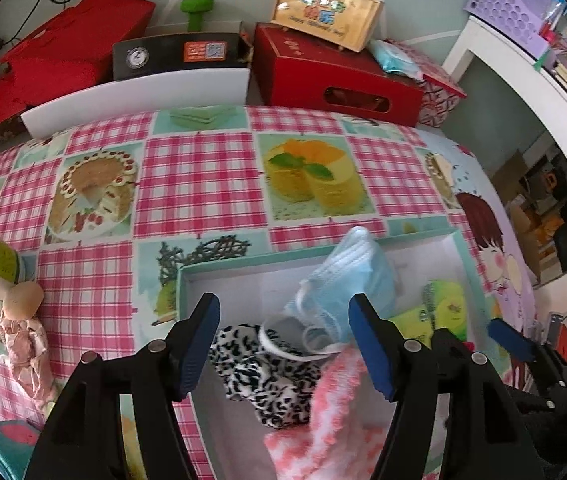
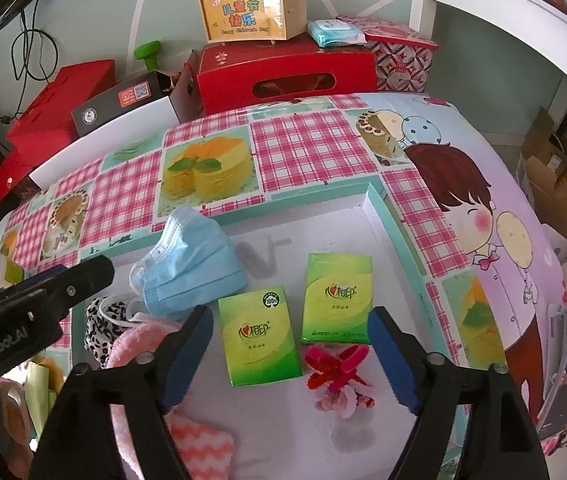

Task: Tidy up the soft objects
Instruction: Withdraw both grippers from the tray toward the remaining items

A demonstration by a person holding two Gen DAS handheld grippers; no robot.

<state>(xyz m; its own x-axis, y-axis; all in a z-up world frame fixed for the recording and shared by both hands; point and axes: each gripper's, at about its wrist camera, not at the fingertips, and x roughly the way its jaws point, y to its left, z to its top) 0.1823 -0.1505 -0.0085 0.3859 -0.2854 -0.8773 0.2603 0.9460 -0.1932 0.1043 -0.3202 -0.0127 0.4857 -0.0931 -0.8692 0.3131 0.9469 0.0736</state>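
A shallow white tray with a teal rim [image 2: 379, 208] fills the lower middle of both views, sitting on a pink-checked tablecloth printed with cakes [image 1: 203, 168]. The soft things lie inside it: a pleated pale-blue face mask [image 2: 195, 268] at the left of centre in the right wrist view, a leopard-print fabric piece [image 1: 259, 372] and a pink-and-white fluffy knitted cloth [image 1: 335, 412] low in the left wrist view, two green tissue packets [image 2: 259, 340] side by side in the middle, and a small red-and-pink bow [image 2: 337, 368] just below the right-hand packet.

The left gripper [image 1: 287, 344] hangs over the leopard piece and the mask's ear loops with its jaws apart, clamped on nothing. The right gripper [image 2: 291, 356] hangs over the tissue packets and bow, jaws also wide apart and empty.

All of this should be light and limp. The mask will likely flop and slide, so pinching its pleated body suits better than a thin loop. The fluffy cloth bunches easily; a fold gives a firm bite. The packets look slick, best squeezed across their narrow width.
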